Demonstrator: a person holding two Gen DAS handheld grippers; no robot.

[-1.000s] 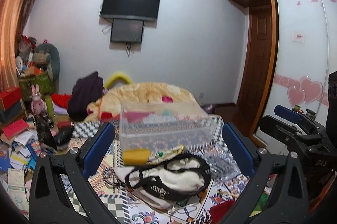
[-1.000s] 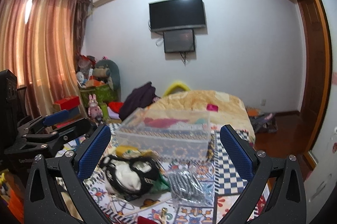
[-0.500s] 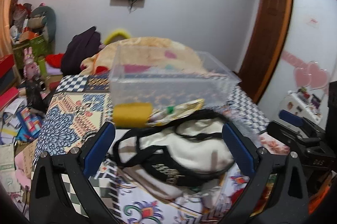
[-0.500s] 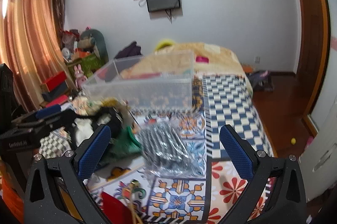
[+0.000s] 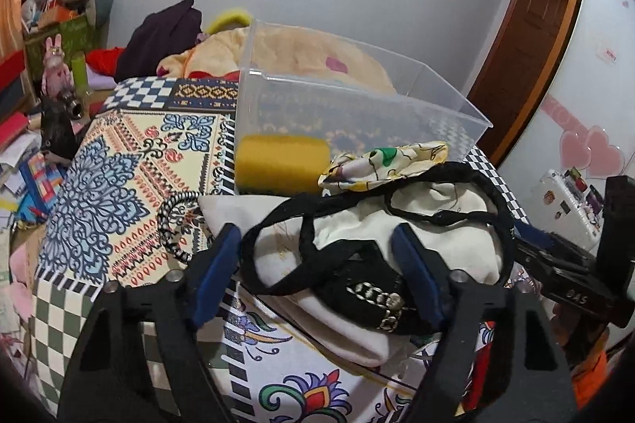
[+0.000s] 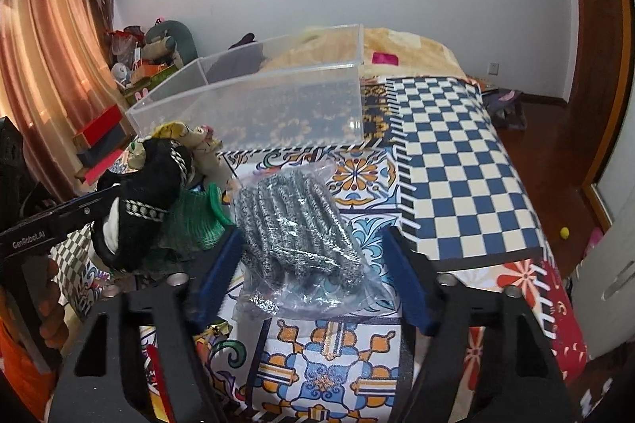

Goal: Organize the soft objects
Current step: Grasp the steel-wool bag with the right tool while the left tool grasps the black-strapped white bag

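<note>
A cream and black cloth bag [image 5: 397,248] lies on the patterned table, between the blue pads of my left gripper [image 5: 317,276], which is open around it. A plastic bag of steel scourers [image 6: 297,224] lies between the pads of my open right gripper [image 6: 313,276]. A clear plastic bin [image 5: 357,105] stands behind; it also shows in the right wrist view [image 6: 254,101]. A yellow sponge [image 5: 281,161] and a patterned cloth [image 5: 381,165] lie against the bin. A green net cloth [image 6: 194,216] lies beside the scourers.
A black-and-white cord [image 5: 170,224] lies left of the bag. The table's right edge [image 6: 516,256] drops to a wooden floor. A bed with a yellow blanket [image 6: 408,49] is behind the table. Clutter and toys [image 5: 51,65] fill the left side.
Both grippers have moved forward and down. The left now straddles the cloth bag and the right straddles the scourer bag. Both jaws have narrowed.
</note>
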